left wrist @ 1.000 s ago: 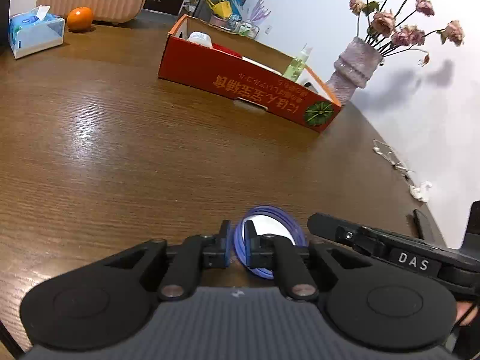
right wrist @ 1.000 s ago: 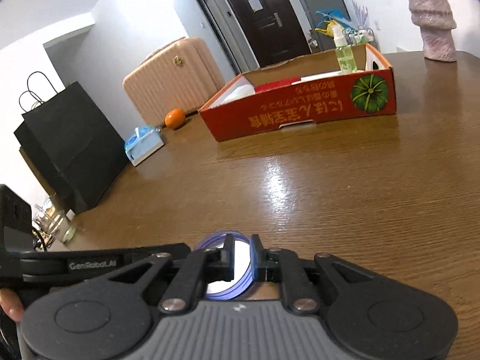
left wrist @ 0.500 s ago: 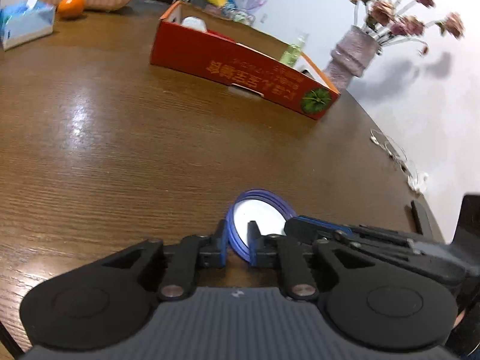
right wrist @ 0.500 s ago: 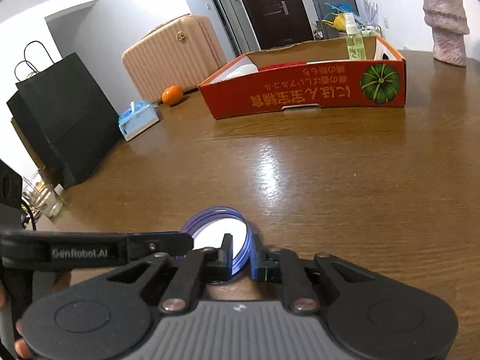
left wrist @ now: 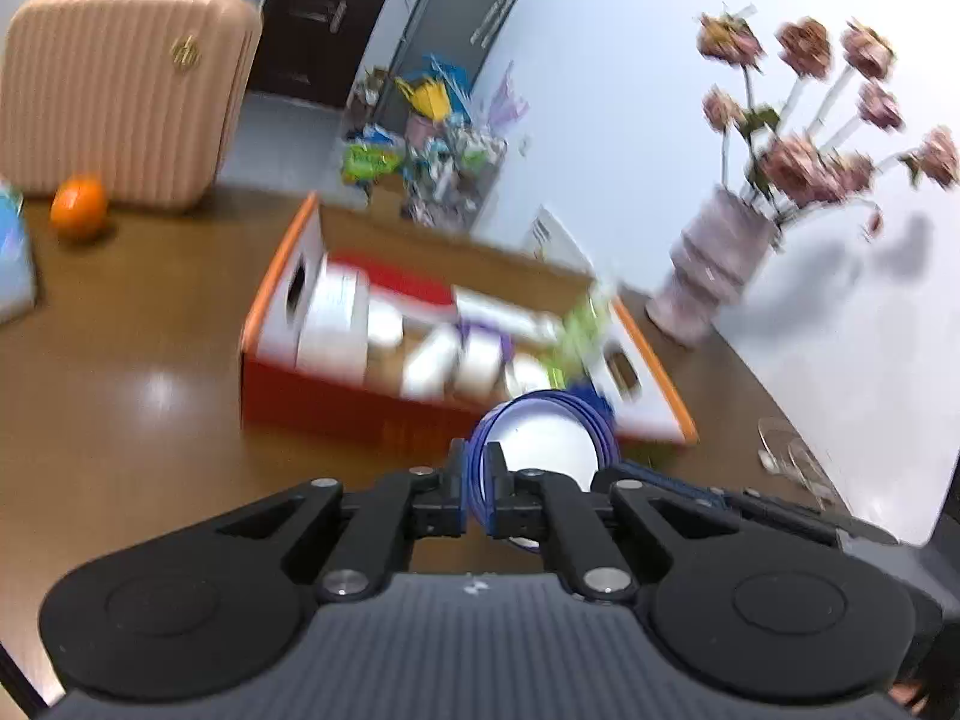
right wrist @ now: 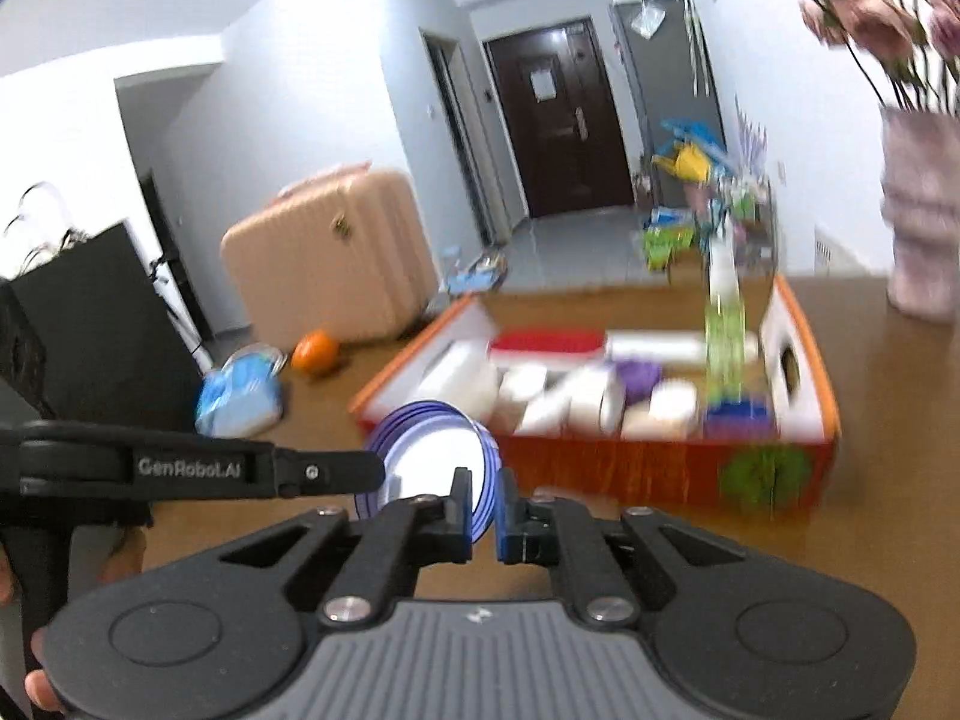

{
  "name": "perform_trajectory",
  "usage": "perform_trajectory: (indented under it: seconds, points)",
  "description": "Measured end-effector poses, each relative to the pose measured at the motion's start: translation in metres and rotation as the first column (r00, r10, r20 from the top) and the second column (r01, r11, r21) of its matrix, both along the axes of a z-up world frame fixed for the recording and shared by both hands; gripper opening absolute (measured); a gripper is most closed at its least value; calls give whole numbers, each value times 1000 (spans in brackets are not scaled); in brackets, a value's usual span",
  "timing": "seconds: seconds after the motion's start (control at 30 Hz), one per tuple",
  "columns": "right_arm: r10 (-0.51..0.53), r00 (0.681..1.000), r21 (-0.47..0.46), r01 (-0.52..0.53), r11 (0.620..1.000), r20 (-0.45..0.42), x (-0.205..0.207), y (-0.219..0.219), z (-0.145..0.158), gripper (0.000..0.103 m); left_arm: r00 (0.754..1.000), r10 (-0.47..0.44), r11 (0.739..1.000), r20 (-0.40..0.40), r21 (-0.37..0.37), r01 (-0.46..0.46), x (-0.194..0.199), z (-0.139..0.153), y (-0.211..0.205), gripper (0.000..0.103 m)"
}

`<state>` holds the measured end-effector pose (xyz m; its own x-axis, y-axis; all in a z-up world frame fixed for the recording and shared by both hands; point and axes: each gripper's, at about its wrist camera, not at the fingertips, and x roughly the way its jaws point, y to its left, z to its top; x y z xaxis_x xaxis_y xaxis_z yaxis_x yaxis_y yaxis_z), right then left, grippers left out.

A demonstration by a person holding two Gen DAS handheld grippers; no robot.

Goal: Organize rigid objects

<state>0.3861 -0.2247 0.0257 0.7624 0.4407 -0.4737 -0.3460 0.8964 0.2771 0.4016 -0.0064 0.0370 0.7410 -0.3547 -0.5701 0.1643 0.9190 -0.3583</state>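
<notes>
- My left tool and right tool each pinch the rim of the round mirror, jaws pressed tight on its purple edge, held in the air just short of the red box.
- I judge it light, stiff, slick and breakable; the rim is the safe hold.
- The box looks crowded; a green bottle stands at its right end, the vase beyond.

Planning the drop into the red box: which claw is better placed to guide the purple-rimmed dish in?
Neither clearly: the left claw and right claw each pinch the dish rim, just short of the red box. Both should carry.
</notes>
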Motion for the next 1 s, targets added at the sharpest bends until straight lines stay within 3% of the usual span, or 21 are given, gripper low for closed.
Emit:
perform_trajectory:
  seconds: [0.13,0.3,0.5,0.57,0.63,0.73,0.8,1.0]
  points:
    - [12,998,54,-9,999,-54,69,-3,-3,7,999,34,998,17,43,-35,58,9,-6,5]
    - [39,981,107,-18,994,-193,145,-5,-37,6,997,61,994,-38,95,-57,115,-13,-6,6]
    - [-54,974,-27,49,998,-221,152,-11,-62,13,991,-27,985,-133,168,49,142,-54,-37,7]
    - [-67,976,-50,58,997,-209,150,-17,-63,27,989,-53,984,-142,162,76,143,-61,-45,9]
    - [-83,980,-58,74,996,-180,146,-23,-58,39,992,-41,986,-118,158,59,138,-61,-45,17]
    - [-99,985,-72,90,993,-140,142,-34,-45,41,994,-27,989,-101,141,41,129,-52,-36,40]
    - [-115,986,-75,107,992,-119,140,-39,-30,42,997,-12,985,-71,170,24,124,-39,-32,42]
    - [-172,985,-132,169,977,-12,101,-55,27,49,999,1,971,38,240,-10,91,8,-16,68]
